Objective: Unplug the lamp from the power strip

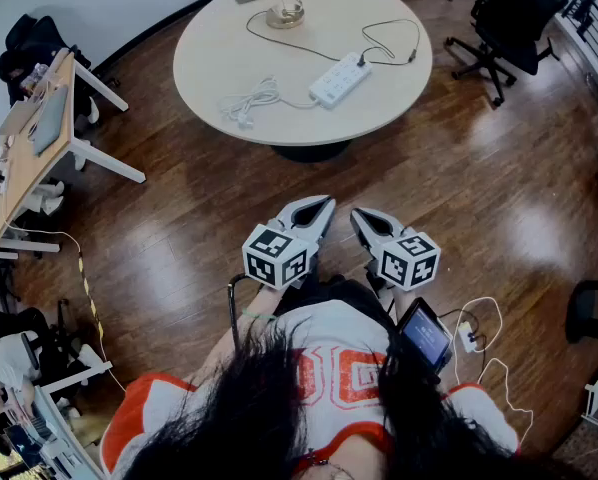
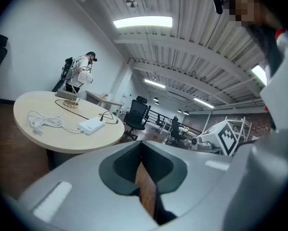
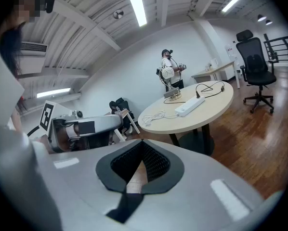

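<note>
Power strip [image 1: 339, 79]: lying near the table's [image 1: 211, 53] right edge, well apart from both grippers.
Left gripper [image 1: 322, 206]: hovering, jaws together.
Right gripper [image 1: 358, 216]: hovering alongside, jaws together.

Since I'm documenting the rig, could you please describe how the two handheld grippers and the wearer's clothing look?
Both the left gripper and right gripper have pale grey, tapering shells with dark fingers. Each carries a white cube printed with black square markers. A black cable hangs below the left one. The person wears a white top with orange sleeves.
</note>
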Demonstrator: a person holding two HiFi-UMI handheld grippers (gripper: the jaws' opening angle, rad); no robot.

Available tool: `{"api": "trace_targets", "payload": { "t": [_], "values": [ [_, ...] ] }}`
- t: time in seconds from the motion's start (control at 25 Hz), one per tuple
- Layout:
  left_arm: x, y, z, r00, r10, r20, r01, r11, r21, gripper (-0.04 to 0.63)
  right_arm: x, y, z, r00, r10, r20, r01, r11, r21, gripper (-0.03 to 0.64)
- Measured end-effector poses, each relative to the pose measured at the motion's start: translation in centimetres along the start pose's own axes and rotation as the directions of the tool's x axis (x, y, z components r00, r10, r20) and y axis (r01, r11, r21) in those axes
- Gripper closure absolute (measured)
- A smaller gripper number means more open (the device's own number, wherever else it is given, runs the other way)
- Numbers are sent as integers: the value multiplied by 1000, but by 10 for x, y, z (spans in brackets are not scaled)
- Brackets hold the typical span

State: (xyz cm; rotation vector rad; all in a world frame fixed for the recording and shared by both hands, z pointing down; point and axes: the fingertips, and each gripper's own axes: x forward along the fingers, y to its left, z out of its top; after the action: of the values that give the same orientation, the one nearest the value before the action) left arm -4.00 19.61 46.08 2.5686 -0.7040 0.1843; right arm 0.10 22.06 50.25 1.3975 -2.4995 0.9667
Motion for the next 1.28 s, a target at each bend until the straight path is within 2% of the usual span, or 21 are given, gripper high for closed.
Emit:
{"api": "trace_targets", "payload": {
  "t": [0.32, 0.6, 0.92, 1.28],
  "values": [
    [19, 31, 20, 1000, 0, 2, 0, 1000, 2, 595, 28, -14, 23, 1000, 3, 2, -3, 1000, 9, 616],
    [44, 60, 39, 999, -48, -22, 48, 999, 4, 595, 67, -29, 49, 1000, -11, 3, 11, 999, 32, 615],
    [70, 102, 71, 993, -104, -52, 104, 995, 3, 595, 107, -45, 83, 997, -78, 10, 77, 996, 48, 615],
    [85, 133, 81, 983, -166, -77, 166, 986, -8, 595, 139, -57, 93, 985, -166, -41, 167, 986, 6, 615]
  ]
}}
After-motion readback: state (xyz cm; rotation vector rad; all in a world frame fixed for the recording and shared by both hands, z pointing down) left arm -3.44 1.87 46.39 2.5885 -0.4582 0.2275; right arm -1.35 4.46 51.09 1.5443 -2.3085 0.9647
